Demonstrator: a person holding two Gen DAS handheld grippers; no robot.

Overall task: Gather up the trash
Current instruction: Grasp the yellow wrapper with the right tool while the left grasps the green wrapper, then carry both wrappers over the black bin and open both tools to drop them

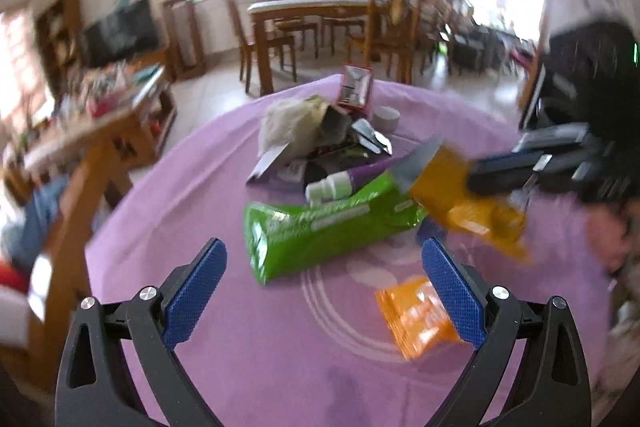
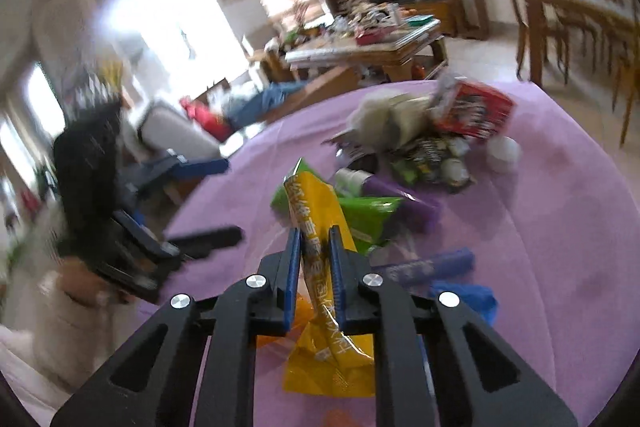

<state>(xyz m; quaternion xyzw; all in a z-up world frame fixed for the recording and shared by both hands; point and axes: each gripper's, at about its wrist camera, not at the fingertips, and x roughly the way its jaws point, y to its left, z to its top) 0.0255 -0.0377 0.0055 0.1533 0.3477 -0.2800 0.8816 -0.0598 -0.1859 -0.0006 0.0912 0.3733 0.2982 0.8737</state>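
Note:
A pile of trash lies on a purple tablecloth (image 1: 248,327). A green wrapper (image 1: 320,227) lies just ahead of my open, empty left gripper (image 1: 324,255). A small orange packet (image 1: 412,319) lies by its right finger. My right gripper (image 2: 314,239) is shut on a yellow wrapper (image 2: 316,223) and holds it above the cloth; this also shows in the left wrist view (image 1: 468,203). Behind lie a purple tube (image 1: 360,179), crumpled paper (image 1: 288,123) and a red carton (image 1: 354,89).
A white cup (image 1: 386,117) stands behind the pile. Blue wrappers (image 2: 436,267) lie right of my right gripper. A cluttered wooden side table (image 1: 100,115) stands left of the cloth, and a dining table with chairs (image 1: 312,15) beyond.

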